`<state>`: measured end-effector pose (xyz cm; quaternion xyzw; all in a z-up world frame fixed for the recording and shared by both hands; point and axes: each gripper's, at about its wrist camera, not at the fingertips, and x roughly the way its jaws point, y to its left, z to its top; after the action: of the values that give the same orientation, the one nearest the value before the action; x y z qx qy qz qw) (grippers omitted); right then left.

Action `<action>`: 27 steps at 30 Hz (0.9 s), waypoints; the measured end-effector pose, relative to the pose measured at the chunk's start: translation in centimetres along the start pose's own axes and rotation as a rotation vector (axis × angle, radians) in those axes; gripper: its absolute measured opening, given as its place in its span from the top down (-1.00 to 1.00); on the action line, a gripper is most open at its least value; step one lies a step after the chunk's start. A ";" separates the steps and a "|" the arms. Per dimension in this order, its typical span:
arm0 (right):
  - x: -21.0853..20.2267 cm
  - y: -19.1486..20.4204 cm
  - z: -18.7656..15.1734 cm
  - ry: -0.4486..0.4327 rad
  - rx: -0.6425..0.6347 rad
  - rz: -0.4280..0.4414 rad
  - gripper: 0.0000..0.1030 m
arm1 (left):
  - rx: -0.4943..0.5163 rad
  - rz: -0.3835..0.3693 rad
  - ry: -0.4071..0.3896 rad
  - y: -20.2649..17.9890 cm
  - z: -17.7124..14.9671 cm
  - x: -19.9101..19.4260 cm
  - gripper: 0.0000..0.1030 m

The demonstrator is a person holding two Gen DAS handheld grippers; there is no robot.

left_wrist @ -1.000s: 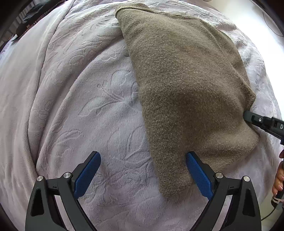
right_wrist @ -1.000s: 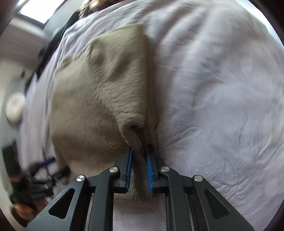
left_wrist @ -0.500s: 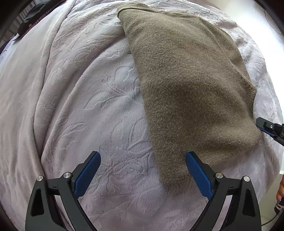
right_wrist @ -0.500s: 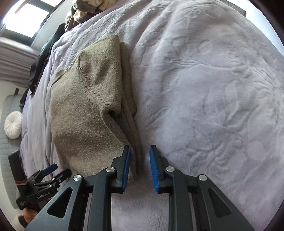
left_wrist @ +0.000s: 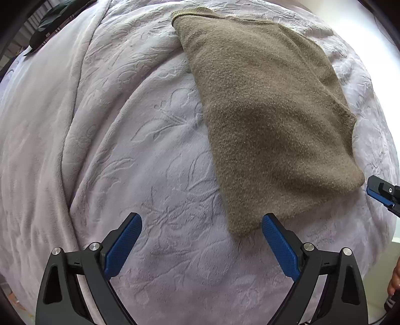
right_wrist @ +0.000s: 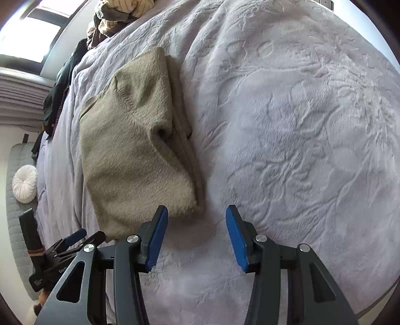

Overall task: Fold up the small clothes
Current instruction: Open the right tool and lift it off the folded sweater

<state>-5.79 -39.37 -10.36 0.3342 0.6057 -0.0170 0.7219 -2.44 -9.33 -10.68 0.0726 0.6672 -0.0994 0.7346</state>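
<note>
Both grippers, left (left_wrist: 201, 233) and right (right_wrist: 196, 228), gape beside folded sweater (left_wrist: 270, 120) (blanket (left_wrist: 125, 125) beneath)

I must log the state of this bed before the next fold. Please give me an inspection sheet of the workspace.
Surface: pale embossed blanket, wrinkled.
Job's things: folded brown sweater lying flat on the blanket, layers showing at one edge.
Clutter: pile of clothes at the far end; dark garments along the side.
Grippers: left tongs open, holding nothing; right tongs open, holding nothing, near the sweater's corner.
Cables: nothing seen.
Surroundings: bright window; round white cushion.
</note>
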 end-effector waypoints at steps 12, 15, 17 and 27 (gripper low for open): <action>0.3 2.0 -0.4 0.023 -0.046 0.034 -0.56 | -0.050 -0.031 -0.004 1.1 -1.0 -1.5 -0.99; 0.5 2.5 -0.4 0.025 -0.058 0.055 -0.65 | -0.060 -0.020 -0.009 1.6 -0.7 -1.7 -0.99; 0.6 2.7 -0.4 0.028 -0.063 0.073 -0.68 | -0.060 -0.020 -0.008 1.9 -0.6 -1.6 -0.99; 1.6 2.8 0.3 0.081 -0.014 0.240 -0.99 | -0.073 -0.008 0.031 2.6 1.9 0.0 -0.99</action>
<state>-3.91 -36.80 -10.47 0.3994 0.5903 0.0874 0.6960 -0.02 -7.29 -10.53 0.0447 0.6819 -0.0768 0.7261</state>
